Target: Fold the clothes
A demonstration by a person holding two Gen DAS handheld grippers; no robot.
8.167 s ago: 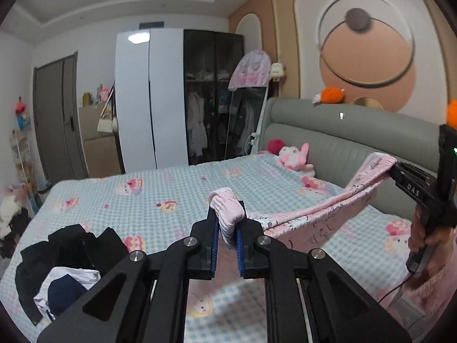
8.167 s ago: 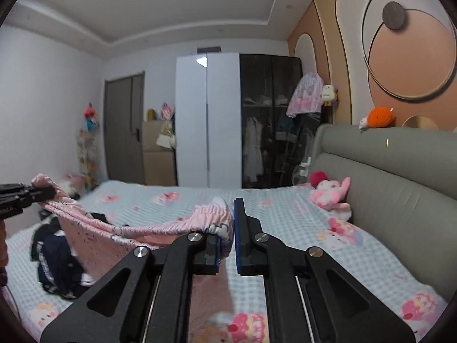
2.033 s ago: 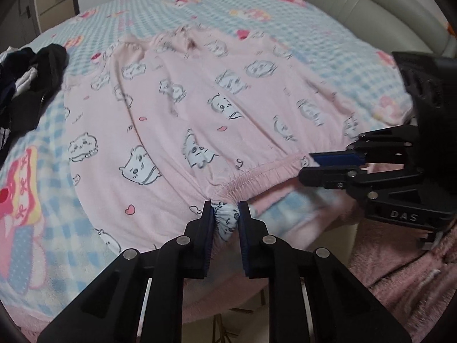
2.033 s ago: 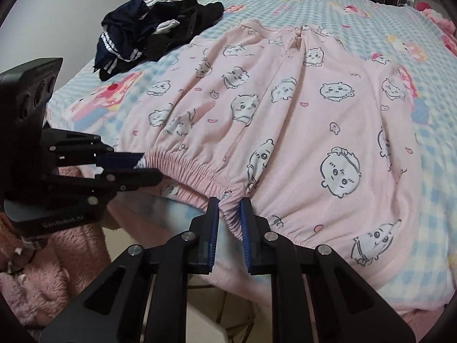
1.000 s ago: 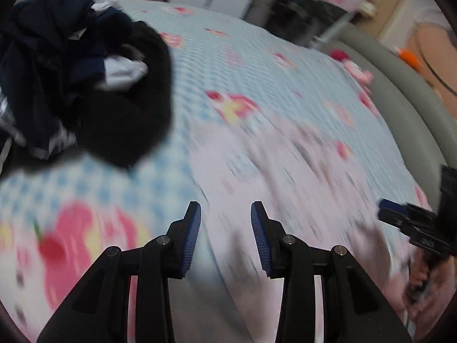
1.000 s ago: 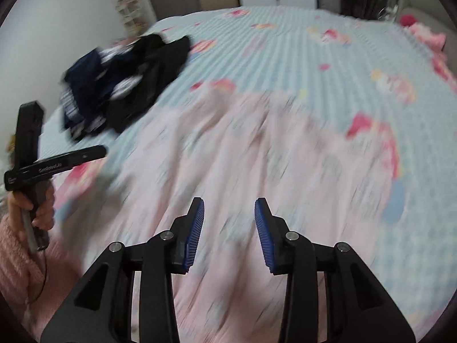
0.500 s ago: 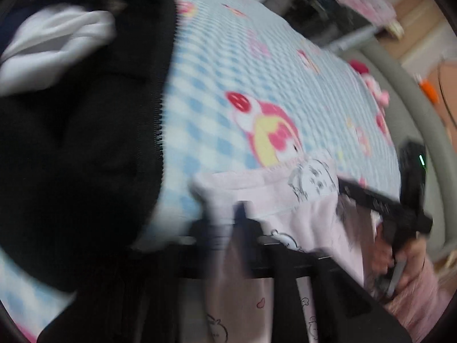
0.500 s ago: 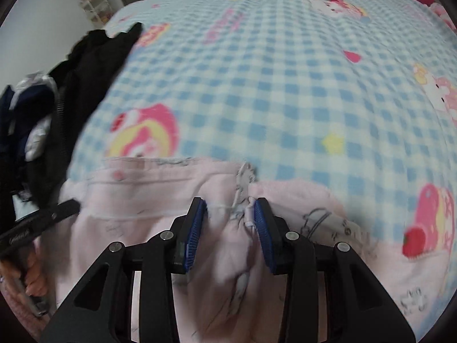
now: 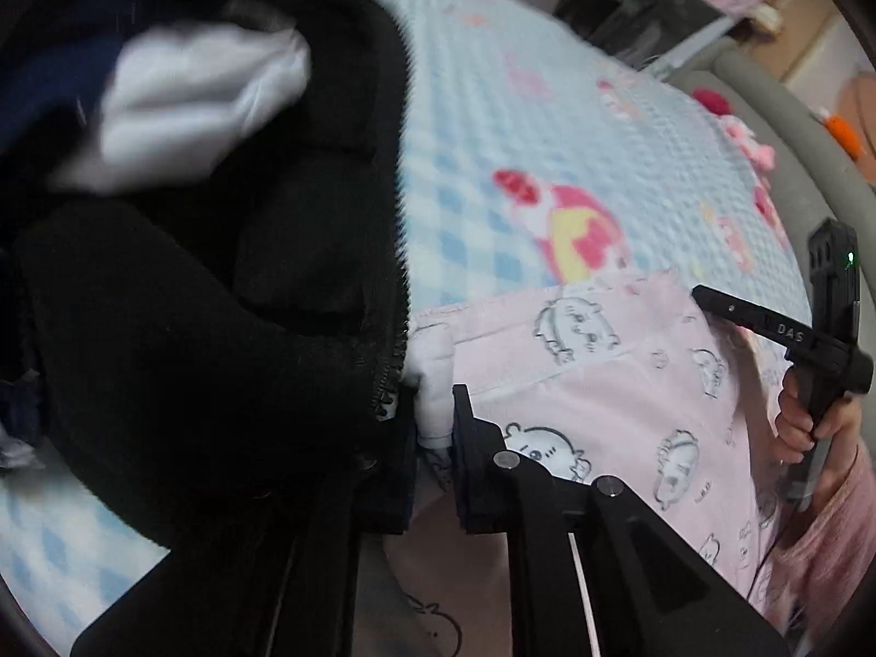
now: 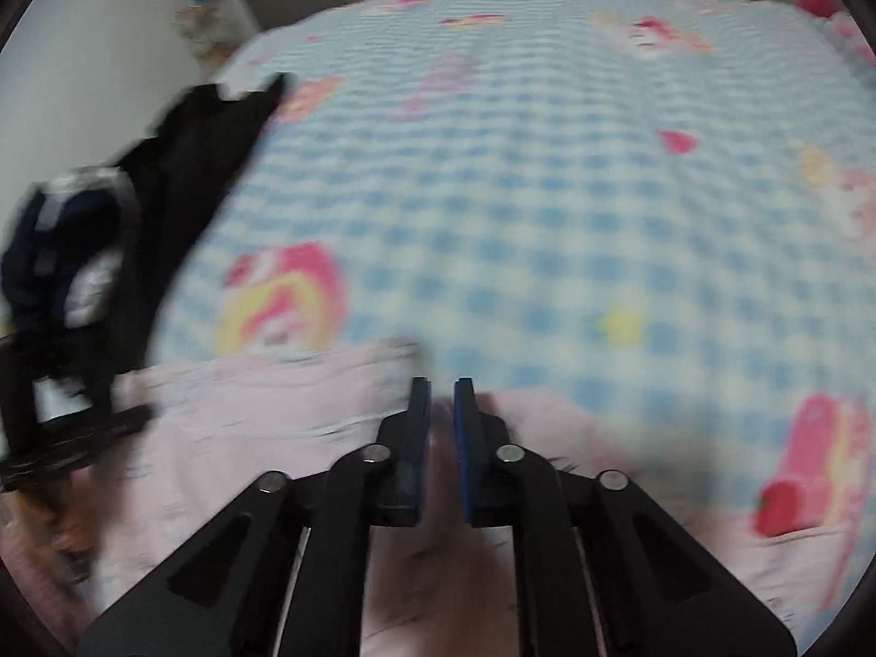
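Two handheld tongs work over a bed (image 10: 547, 191) covered in a blue checked sheet with cartoon prints. A pink garment (image 9: 629, 399) printed with small cartoon animals lies flat at the near edge of the bed, filling the lower half of both views, from about 4 to 8 o'clock.

The left gripper (image 9: 432, 427) has a pale cuff or hem corner of the garment between its fingers, and its jaws are opening, so I judge the cloth is being let go. The right gripper (image 10: 441, 427) stands over the garment's far edge with its jaws closing; pink cloth seems to sit between them (the view is blurred).

A heap of dark clothes (image 9: 191, 274) lies at 9 o'clock, touching the garment's corner, not yet folded.

The garment looks spread out, with folding barely begun. Its far hem runs from 9 to 3 o'clock; its long axis seems to run toward the person, though I cannot tell for certain.
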